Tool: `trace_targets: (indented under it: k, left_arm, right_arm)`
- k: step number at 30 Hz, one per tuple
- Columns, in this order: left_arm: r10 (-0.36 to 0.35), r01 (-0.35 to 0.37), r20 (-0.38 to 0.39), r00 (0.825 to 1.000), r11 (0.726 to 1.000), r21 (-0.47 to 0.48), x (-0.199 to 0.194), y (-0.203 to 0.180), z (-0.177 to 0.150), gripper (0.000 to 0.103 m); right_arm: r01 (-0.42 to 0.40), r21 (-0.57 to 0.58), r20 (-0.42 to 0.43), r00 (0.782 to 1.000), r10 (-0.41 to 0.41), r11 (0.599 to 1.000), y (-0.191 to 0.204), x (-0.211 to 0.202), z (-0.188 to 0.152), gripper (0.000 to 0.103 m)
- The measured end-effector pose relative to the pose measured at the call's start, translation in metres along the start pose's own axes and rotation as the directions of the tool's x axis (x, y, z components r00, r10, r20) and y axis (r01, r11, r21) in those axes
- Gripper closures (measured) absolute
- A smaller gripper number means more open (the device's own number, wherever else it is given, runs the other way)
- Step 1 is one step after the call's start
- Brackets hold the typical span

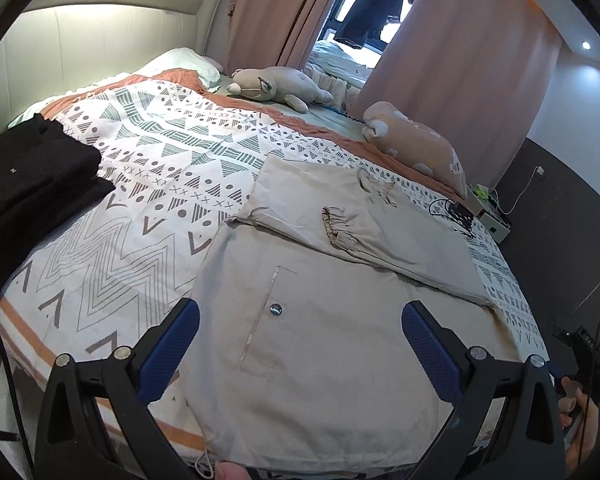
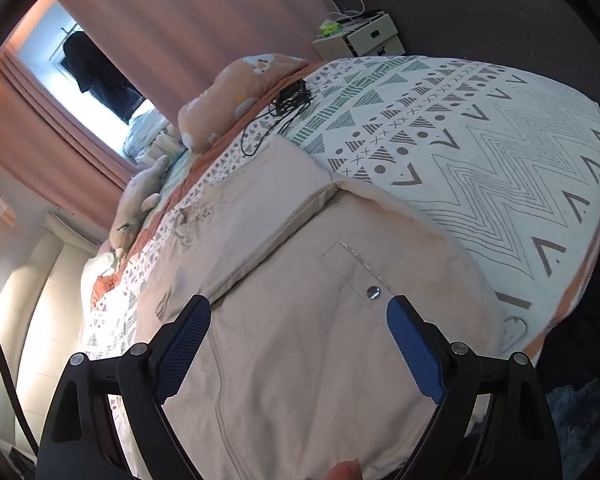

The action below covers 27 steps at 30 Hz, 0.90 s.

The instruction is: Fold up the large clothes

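Beige trousers lie on the patterned bed cover, their legs folded back over the seat, with an elastic cuff on top. A back pocket with a metal snap faces up. My left gripper is open and empty just above the seat part, its jaws either side of the pocket. In the right wrist view the same trousers fill the near part, with the snap visible. My right gripper is open and empty above them.
A folded black garment lies at the left on the bed. A plush bear and a pink pillow lie at the far side. Black cables rest near the pillow. A bedside box stands beyond the bed.
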<state>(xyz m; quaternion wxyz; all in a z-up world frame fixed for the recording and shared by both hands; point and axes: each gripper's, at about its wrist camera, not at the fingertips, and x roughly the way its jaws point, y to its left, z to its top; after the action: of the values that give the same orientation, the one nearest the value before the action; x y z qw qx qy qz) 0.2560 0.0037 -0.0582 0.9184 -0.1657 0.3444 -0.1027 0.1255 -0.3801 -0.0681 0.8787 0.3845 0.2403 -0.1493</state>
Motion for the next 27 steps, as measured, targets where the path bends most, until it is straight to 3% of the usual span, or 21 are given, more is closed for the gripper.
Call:
trace_targets:
  k: [5, 8, 17, 27]
  left_arm:
    - [-0.035, 0.037, 0.013, 0.999, 0.991, -0.128, -0.029, 0.018, -0.025, 0.0]
    - [-0.019, 0.022, 0.026, 0.999, 0.992, -0.122, -0.041, 0.015, -0.035, 0.0]
    - [-0.047, 0.044, -0.029, 0.998, 0.996, -0.074, -0.059, 0.024, -0.085, 0.0]
    - [-0.073, 0.068, -0.033, 0.997, 0.988, -0.14, -0.056, 0.067, -0.096, 0.0]
  right_arm:
    - [-0.092, 0.025, 0.026, 0.996, 0.091, 0.995, -0.023, -0.033, -0.02, 0.014]
    - [-0.144, 0.056, 0.03, 0.989, 0.143, 0.988, -0.045, -0.049, -0.028, 0.014]
    - [-0.181, 0.005, -0.008, 0.984, 0.181, 0.984, -0.095, -0.077, -0.05, 0.014]
    - [-0.179, -0.05, -0.047, 0.983, 0.176, 0.983, -0.132, -0.082, -0.053, 0.014]
